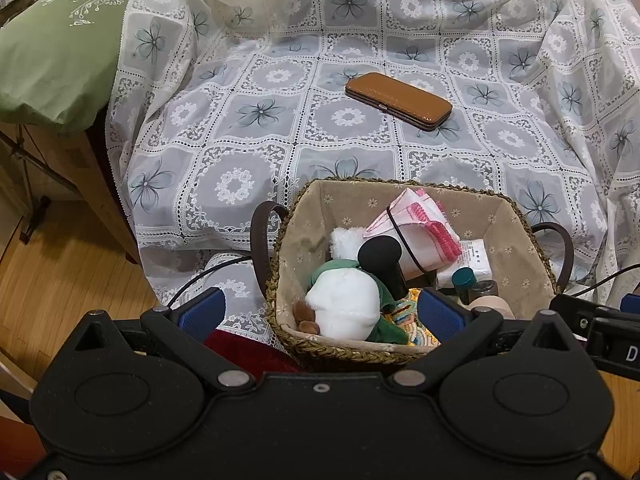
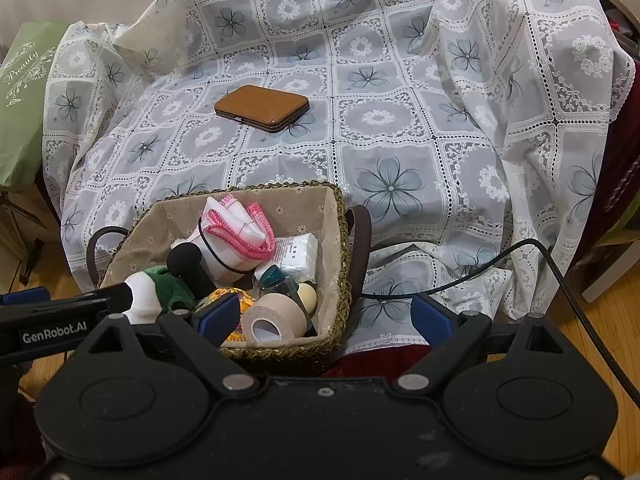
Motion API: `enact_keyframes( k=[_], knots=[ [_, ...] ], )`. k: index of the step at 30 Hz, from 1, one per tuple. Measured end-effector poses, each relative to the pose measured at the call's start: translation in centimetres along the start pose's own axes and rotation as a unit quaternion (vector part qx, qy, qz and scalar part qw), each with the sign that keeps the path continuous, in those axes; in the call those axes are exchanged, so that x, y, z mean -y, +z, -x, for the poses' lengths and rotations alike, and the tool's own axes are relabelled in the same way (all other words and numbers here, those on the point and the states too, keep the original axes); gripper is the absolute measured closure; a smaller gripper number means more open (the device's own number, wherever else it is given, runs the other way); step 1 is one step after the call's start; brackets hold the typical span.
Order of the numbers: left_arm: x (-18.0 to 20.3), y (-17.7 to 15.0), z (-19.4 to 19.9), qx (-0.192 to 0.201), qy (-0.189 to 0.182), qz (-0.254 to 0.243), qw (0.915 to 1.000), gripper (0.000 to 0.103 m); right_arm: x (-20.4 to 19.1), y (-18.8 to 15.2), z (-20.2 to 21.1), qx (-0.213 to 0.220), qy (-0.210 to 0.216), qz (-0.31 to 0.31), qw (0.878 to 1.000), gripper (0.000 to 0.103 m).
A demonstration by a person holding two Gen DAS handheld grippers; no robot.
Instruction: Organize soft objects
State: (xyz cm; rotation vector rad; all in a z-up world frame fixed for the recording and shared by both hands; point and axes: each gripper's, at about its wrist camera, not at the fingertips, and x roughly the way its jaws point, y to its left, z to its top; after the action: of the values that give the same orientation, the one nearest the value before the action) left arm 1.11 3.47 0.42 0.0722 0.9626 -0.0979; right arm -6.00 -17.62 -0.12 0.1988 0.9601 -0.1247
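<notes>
we hold both claws low at the near edge of the basket (image 1: 532, 240), side by side. the left claw (image 1: 320, 314) stands wide apart and grips nothing, one pad outside the left wall, the other over the heap inside. the right claw (image 2: 326, 318) is also wide apart and bare, straddling the basket's right wall.

the soft things sit packed in the basket: a white plush toy (image 1: 344, 308) with green cloth around it, a folded white cloth with pink edging (image 1: 420, 220) held by a dark band, and a knitted yellow piece (image 2: 234, 298) low down. a beige roll of tape (image 2: 274, 318), small bottles and a white packet lie among them. a brown case (image 1: 398, 100) lies well apart on the lace cover (image 1: 240, 140).

this fits either sorting out of the basket or having just filled it. if we reach in, we judge it best to close on the bulk of one soft item, not a loose corner, and lift straight up so the neighbours stay put.
</notes>
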Motion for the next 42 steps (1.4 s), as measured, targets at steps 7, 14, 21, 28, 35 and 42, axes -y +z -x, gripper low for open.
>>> enact_keyframes(
  k=[7,14,21,28,35,42],
  knots=[
    [-0.11,-0.03,-0.10,0.000,0.001,0.000,1.0000,0.004,-0.04,-0.09,-0.06,-0.001,0.000,-0.001,1.000,0.010],
    [-0.12,-0.05,-0.10,-0.001,0.000,0.000,1.0000,0.004,-0.04,-0.30,-0.19,-0.002,0.000,-0.001,1.000,0.010],
    [-0.09,-0.06,-0.11,-0.001,0.000,0.000,1.0000,0.004,-0.05,-0.52,-0.27,-0.005,0.001,-0.003,1.000,0.010],
    [-0.10,-0.14,-0.17,-0.002,0.000,0.001,1.0000,0.004,-0.03,-0.42,-0.29,-0.008,0.003,-0.004,1.000,0.010],
    [-0.12,-0.19,-0.18,-0.003,0.001,0.001,1.0000,0.004,0.03,-0.42,-0.31,-0.010,0.004,-0.005,1.000,0.010],
    [-0.13,-0.26,-0.20,-0.003,0.001,0.001,1.0000,0.004,0.05,-0.43,-0.30,-0.010,0.005,-0.005,1.000,0.010]
  ],
)
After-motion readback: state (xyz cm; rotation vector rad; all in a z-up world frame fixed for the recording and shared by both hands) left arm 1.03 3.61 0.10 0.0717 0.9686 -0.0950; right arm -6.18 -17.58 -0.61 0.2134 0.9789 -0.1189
